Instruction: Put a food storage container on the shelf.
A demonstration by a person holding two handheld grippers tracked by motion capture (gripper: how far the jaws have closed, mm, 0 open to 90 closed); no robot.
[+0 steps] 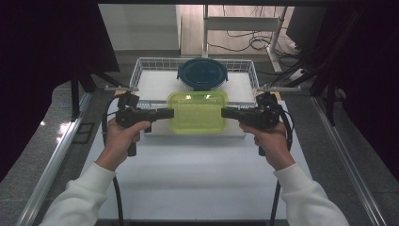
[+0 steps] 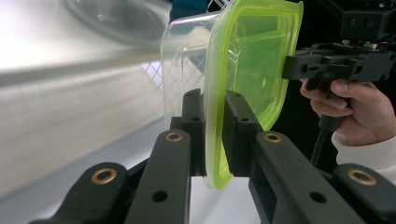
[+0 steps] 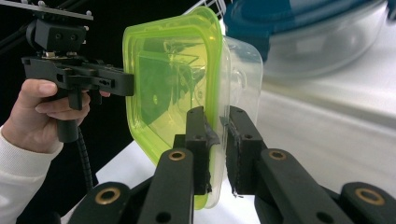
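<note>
Since it's just a thin clear plastic box [image 1: 198, 113] with a green lid, I'd guess it's light, a bit bendy and slick. The left tool [image 1: 162, 113] and right tool [image 1: 229, 113] are each clamped on the rim at opposite short ends, holding it up over the table [image 1: 197, 179], in front of the wire basket [image 1: 141, 66]. Rims look like the stiffest spot to pinch; squeezing the walls might flex them.
</note>
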